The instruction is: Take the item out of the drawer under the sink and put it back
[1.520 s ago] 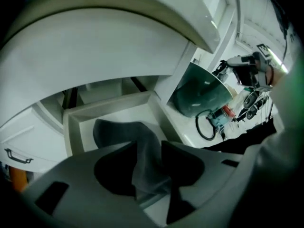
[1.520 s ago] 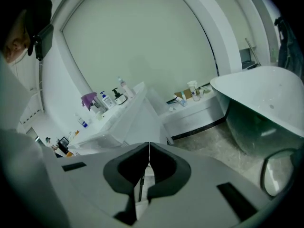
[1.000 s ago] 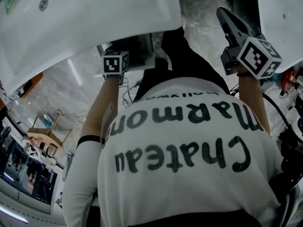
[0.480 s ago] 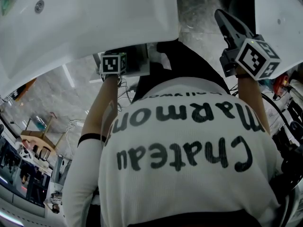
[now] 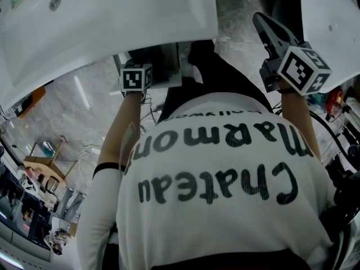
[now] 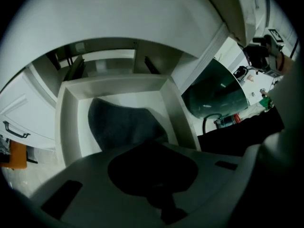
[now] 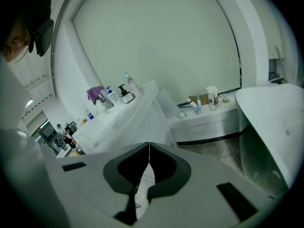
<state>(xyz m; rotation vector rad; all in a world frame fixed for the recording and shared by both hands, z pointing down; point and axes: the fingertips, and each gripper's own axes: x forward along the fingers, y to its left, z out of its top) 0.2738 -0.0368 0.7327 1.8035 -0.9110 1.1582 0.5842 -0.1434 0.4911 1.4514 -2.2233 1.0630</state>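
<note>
Grey cloth [image 6: 121, 122] in drawer [image 6: 66, 127] — left gripper [image 6: 149, 146] has just clamped its edge — right gripper [image 7: 148, 148] pinched empty.

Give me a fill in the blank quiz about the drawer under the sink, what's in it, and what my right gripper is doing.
1. The drawer below the sink stands ___.
2. The one item lying in that drawer is dark ___ in colour.
3. The right gripper, held up away from the drawer, has its jaws ___, with nothing between them.

Missing words: open; grey; shut
</note>
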